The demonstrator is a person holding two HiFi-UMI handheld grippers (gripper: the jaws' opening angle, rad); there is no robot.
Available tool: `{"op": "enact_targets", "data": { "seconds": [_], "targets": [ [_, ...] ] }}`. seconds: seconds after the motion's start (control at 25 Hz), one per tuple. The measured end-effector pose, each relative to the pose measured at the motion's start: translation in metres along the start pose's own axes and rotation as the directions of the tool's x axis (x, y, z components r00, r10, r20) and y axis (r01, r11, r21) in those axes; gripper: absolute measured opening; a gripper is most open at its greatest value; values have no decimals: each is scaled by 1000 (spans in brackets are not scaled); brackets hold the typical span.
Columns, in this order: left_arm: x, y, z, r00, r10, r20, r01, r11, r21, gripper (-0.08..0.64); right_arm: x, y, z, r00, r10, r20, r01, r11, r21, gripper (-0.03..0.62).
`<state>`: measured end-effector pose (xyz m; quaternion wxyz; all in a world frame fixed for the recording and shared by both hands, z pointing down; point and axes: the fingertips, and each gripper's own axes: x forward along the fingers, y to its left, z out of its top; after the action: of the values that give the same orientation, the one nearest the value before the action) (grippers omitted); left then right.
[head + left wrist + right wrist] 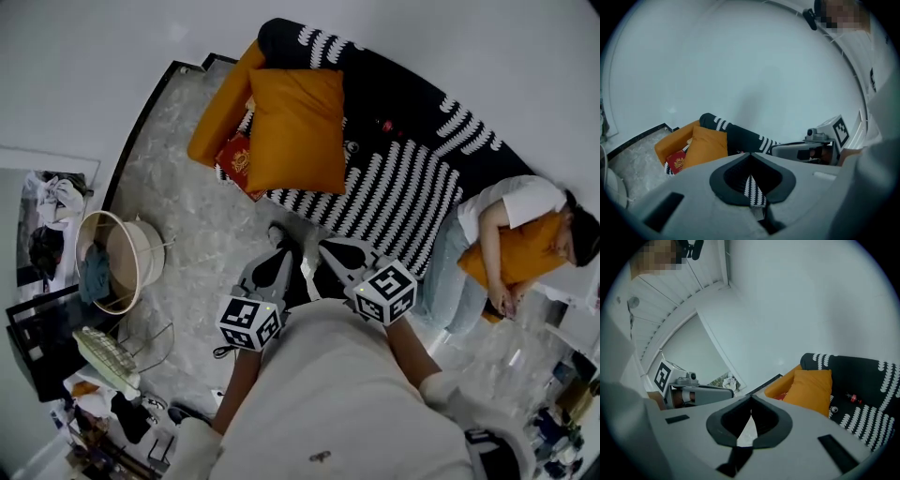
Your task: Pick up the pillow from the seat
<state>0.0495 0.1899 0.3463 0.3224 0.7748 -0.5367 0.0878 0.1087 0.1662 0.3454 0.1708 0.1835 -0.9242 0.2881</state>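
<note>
left gripper [283, 253], right gripper [338, 250]: jaws together, empty; orange pillow [297, 129] on sofa [405, 187].

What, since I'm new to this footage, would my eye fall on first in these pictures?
The bright orange pillow propped at the left end of the black-and-white striped sofa stands out most. At the sofa's right end a person lies hugging a second orange pillow. In the foreground the left gripper and right gripper, both shut and empty, point toward the sofa.
</note>
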Motion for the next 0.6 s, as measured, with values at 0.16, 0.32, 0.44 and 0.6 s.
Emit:
{"op": "enact_targets", "data": {
  "seconds": [0.16, 0.32, 0.44, 0.6],
  "targets": [
    [21, 35, 14, 1000, -27, -13, 27, 1000, -6, 11, 25, -15, 10, 999, -29, -12, 30, 999, 28, 8],
    [53, 74, 53, 996, -89, -25, 89, 996, 17, 11, 66, -39, 51, 997, -82, 13, 82, 997, 11, 8],
    [72, 107, 86, 991, -130, -35, 131, 991, 32, 11, 99, -56, 83, 993, -112, 23, 112, 993, 23, 8],
    [97, 167, 114, 985, -157, -72, 161, 986, 44, 11, 153, -75, 124, 990, -132, 51, 130, 991, 41, 8]
  ]
}}
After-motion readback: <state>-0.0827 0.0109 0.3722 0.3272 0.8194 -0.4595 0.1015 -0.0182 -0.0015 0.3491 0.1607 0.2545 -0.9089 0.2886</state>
